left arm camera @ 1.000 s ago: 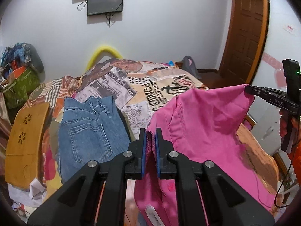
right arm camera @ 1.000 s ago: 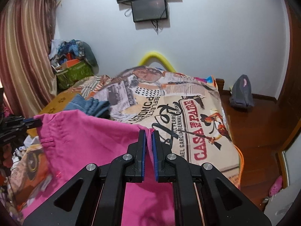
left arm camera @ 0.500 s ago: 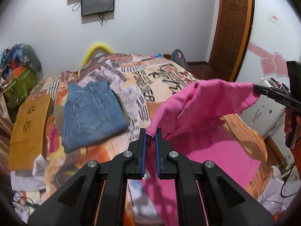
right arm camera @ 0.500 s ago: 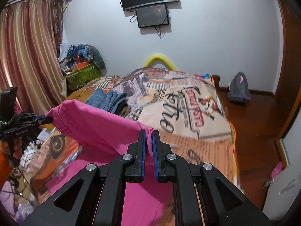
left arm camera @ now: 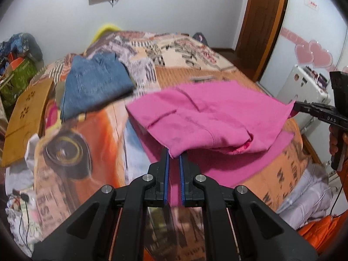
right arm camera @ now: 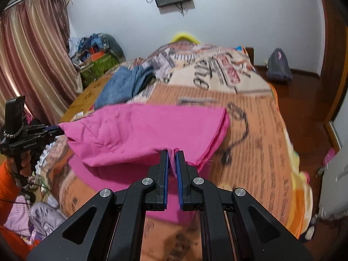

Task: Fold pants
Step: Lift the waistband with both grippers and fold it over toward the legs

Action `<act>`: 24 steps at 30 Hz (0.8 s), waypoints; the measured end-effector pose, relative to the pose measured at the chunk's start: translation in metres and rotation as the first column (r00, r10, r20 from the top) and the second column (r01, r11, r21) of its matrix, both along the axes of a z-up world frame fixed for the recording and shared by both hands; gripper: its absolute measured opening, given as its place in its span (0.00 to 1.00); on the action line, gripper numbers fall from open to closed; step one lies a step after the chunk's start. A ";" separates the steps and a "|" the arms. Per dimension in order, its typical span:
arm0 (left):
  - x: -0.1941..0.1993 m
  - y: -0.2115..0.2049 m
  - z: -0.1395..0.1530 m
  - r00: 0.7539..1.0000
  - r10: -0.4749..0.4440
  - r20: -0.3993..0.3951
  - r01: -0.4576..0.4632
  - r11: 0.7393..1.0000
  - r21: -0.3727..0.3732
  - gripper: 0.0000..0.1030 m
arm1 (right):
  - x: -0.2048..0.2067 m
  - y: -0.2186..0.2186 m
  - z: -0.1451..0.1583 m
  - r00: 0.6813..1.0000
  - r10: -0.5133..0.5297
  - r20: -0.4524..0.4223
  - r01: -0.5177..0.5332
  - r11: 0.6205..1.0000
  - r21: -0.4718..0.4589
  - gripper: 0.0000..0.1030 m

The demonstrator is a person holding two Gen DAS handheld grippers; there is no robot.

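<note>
Bright pink pants (left arm camera: 208, 117) are doubled over on the printed bedspread (left arm camera: 91, 130), the upper layer lifted above the lower one. My left gripper (left arm camera: 174, 155) is shut on the near left corner of the upper layer. My right gripper (right arm camera: 172, 152) is shut on the other corner of the pink pants (right arm camera: 148, 128). Each gripper shows in the other's view, the right gripper (left arm camera: 298, 106) at the right edge and the left gripper (right arm camera: 55, 128) at the left edge.
Folded blue jeans (left arm camera: 93, 84) lie on the bed behind the pink pants. A wooden board (left arm camera: 26, 113) lies at the bed's left side. A clothes pile (right arm camera: 95, 47) sits by the curtain. A grey bag (right arm camera: 279, 65) and a door (left arm camera: 263, 21) are at the right.
Both grippers have come down and toward me with the pink pants, so the raised fabric has dropped and folded over its lower half on the bed.
</note>
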State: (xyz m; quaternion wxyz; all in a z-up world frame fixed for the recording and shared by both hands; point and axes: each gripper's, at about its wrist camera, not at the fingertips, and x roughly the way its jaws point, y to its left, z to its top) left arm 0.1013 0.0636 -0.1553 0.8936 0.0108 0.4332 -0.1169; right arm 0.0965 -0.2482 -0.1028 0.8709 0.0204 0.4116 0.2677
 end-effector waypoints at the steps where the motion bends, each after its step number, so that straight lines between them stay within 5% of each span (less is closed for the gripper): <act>1: -0.003 0.000 -0.004 1.000 0.004 -0.012 -0.004 1.000 -0.004 0.07 | -0.003 -0.001 -0.003 1.000 -0.004 -0.009 0.004 1.000 -0.004 0.06; 7: -0.014 0.005 -0.019 0.997 0.028 -0.067 -0.029 1.000 -0.006 0.07 | -0.013 -0.013 -0.022 0.997 -0.048 -0.061 0.046 0.998 -0.037 0.08; 14: -0.021 0.006 0.016 0.998 0.044 0.034 -0.045 0.998 0.038 0.08 | -0.022 -0.021 -0.003 0.995 -0.095 -0.010 0.094 0.992 -0.080 0.13; 19: -0.005 -0.011 0.030 0.998 0.013 0.057 -0.013 1.000 0.002 0.09 | -0.018 -0.007 0.011 0.997 -0.063 0.046 0.066 0.995 -0.075 0.17; 24: 0.015 -0.034 0.011 1.000 -0.008 -0.002 0.008 0.999 -0.034 0.09 | -0.007 0.019 -0.001 1.000 -0.007 0.022 0.009 0.999 -0.052 0.18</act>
